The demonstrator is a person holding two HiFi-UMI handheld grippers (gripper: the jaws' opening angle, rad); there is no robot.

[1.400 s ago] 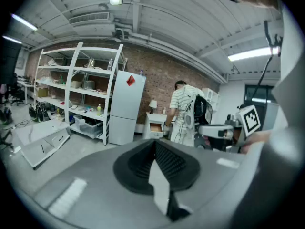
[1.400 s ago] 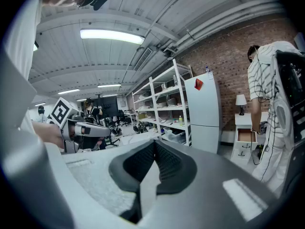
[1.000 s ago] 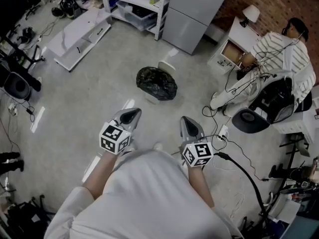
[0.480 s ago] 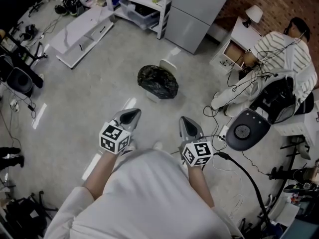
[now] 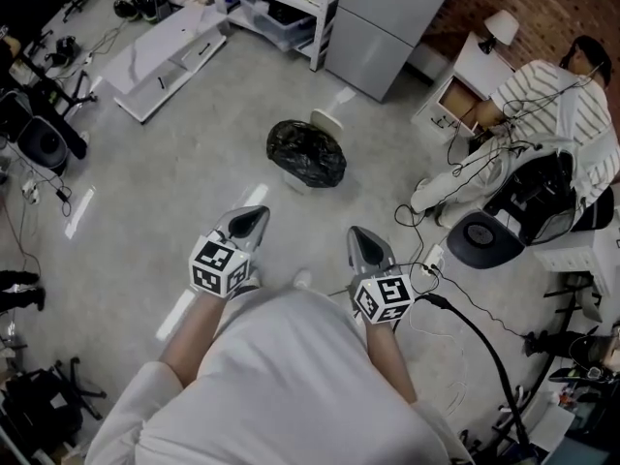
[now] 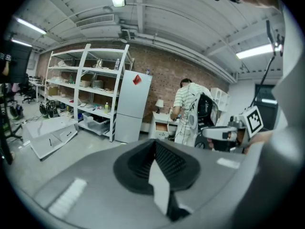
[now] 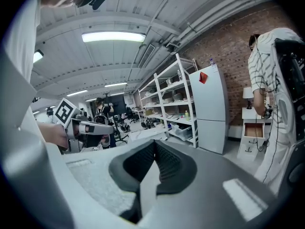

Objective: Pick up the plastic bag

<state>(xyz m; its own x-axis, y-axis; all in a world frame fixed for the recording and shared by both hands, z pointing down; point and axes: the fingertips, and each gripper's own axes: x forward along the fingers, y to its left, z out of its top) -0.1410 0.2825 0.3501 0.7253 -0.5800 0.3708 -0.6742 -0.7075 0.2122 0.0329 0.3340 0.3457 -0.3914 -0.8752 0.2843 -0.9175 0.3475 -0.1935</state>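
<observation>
A black plastic bag [image 5: 307, 153] sits over a small bin on the grey floor, ahead of me in the head view. My left gripper [image 5: 256, 214] is held at waist height, short of the bag and to its left, jaws shut and empty. My right gripper [image 5: 359, 235] hangs level with it, to the right, also shut on nothing. In the left gripper view the jaws [image 6: 155, 144] meet with nothing between them, and the right gripper [image 6: 224, 133] shows at the side. The right gripper view shows its own closed jaws [image 7: 154, 147] and the left gripper [image 7: 88, 127]. The bag is hidden in both gripper views.
A grey fridge [image 5: 387, 22] and white shelving [image 5: 262, 3] stand beyond the bag. A white panel [image 5: 160, 51] lies flat at the left. A person in a striped shirt [image 5: 557, 105] bends at a small white cabinet [image 5: 465, 85] on the right, near a chair [image 5: 484, 238] and floor cables [image 5: 455, 318].
The view has shifted slightly. The chair at the right swung out and back. Both grippers keep their places, shut.
</observation>
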